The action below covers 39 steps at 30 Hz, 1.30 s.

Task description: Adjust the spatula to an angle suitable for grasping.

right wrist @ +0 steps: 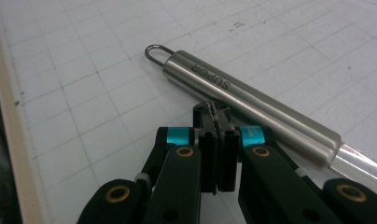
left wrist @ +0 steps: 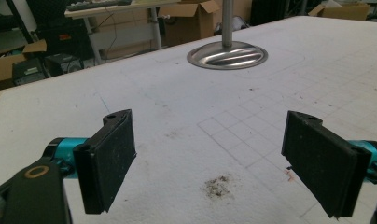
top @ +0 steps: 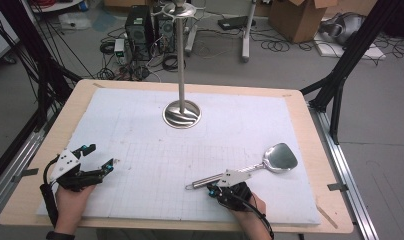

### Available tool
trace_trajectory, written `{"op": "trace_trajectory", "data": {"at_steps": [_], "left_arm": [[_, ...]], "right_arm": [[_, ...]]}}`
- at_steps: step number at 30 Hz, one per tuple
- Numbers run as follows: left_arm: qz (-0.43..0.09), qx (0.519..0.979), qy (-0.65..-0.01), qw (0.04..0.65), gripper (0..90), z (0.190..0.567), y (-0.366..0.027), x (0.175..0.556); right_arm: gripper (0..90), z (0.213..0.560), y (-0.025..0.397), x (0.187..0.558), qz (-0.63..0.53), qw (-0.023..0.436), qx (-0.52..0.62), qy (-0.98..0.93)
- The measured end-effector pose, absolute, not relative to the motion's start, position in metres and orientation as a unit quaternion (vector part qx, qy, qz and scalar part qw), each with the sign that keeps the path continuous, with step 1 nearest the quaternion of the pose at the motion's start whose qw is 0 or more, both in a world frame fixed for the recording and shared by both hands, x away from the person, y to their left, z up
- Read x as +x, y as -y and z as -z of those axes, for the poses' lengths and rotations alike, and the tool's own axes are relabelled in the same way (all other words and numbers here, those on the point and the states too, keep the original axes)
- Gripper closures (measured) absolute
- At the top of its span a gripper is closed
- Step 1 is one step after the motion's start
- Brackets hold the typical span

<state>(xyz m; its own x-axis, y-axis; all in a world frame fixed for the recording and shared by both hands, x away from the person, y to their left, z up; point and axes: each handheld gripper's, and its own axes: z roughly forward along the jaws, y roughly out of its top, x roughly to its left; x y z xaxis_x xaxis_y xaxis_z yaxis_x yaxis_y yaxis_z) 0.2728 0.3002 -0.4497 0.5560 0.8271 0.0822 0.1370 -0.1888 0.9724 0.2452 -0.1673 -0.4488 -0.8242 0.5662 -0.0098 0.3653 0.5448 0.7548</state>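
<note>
Lying just beyond right claw (right wrist: 217,109): spatula (right wrist: 252,105) | right claw together, empty | left claw (left wrist: 214,163) apart

Even, soft overhead light is seen; glare is thrown off the spatula (top: 279,158) and stand base (top: 182,115). Near jaws are slightly blurred.

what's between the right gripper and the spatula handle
Nothing visible. In the right gripper view the right gripper has its jaws pressed together, tips right against the near side of the spatula handle, which lies flat on the white board. No other object sits between them.
</note>
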Motion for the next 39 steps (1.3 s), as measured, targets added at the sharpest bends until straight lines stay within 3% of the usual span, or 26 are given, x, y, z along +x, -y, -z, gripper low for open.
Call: {"op": "trace_trajectory", "data": {"at_steps": [18, 39], "left_arm": [[-0.321, 0.697, -0.343, 0.541, 17.4, 0.450, -0.301, 0.273], [-0.315, 0.701, -0.342, 0.541, 17.8, 0.450, -0.301, 0.274]], "right_arm": [[90.0, 0.442, 0.135, 0.284, -0.350, 0.160, 0.287, -0.877], [90.0, 0.440, 0.126, 0.364, -0.334, 0.169, 0.395, -0.839]]}}
